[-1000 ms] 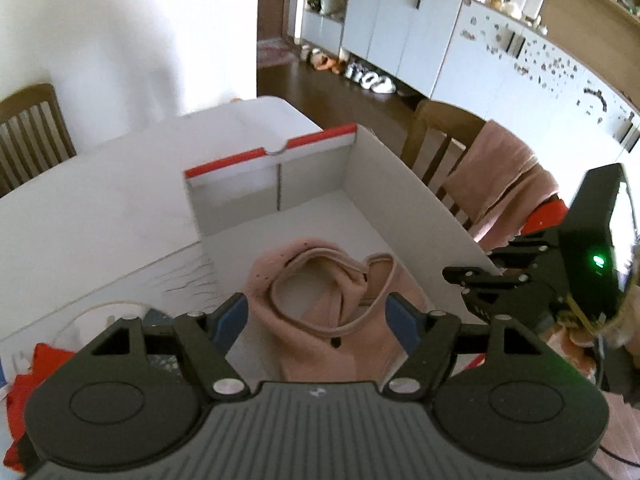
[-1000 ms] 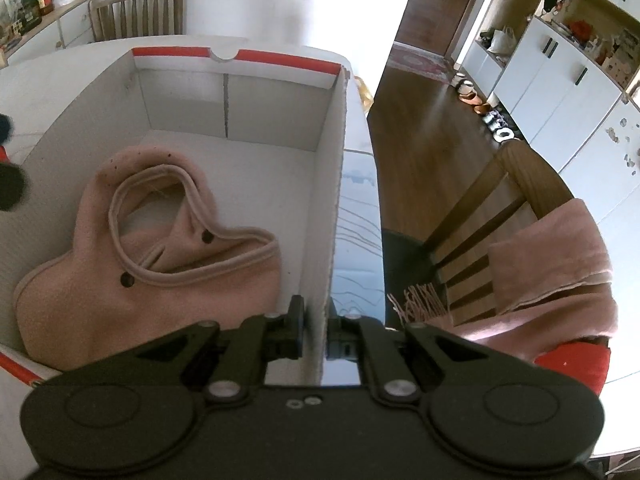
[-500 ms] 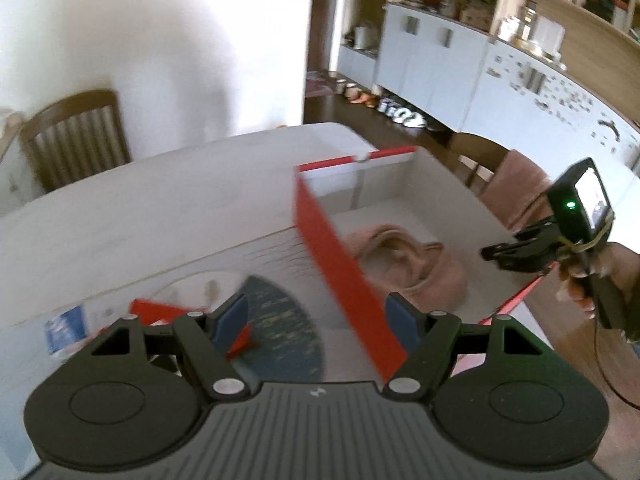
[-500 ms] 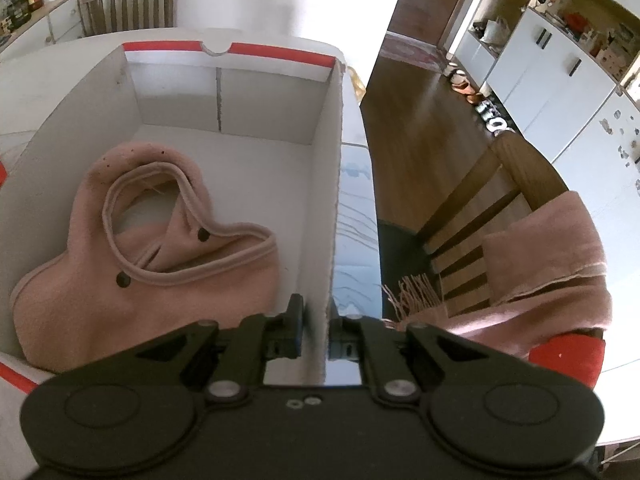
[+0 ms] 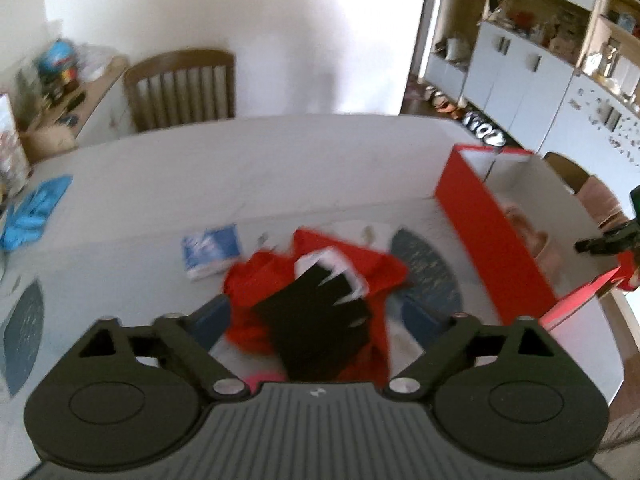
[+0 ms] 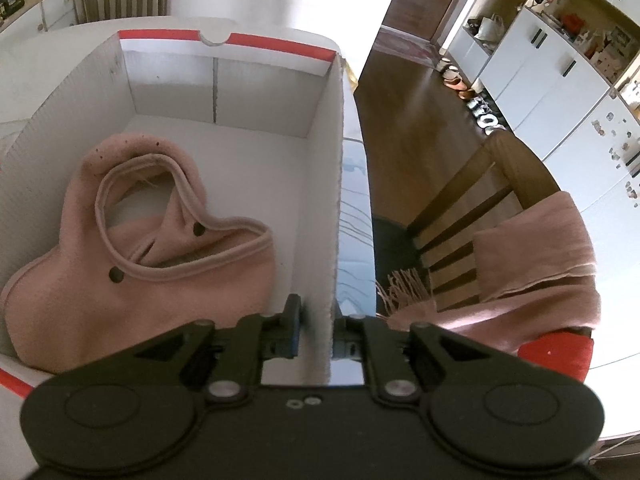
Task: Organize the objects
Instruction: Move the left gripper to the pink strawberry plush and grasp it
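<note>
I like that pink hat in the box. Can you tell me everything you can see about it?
The pink hat looks like soft fleece, with a paler trim around its openings and two dark snaps. It lies flat and crumpled on the floor of the white box, in the near left part. It is the only thing seen inside. No gripper touches it; the right gripper straddles the box's side wall beside it.

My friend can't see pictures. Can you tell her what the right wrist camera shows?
The right tool straddles the side wall of a white cardboard box with red edges, its jaws opening. A pink knitted hat lies inside the box. To the right, a wooden chair with a pink scarf draped over it stands on a dark floor.
</note>
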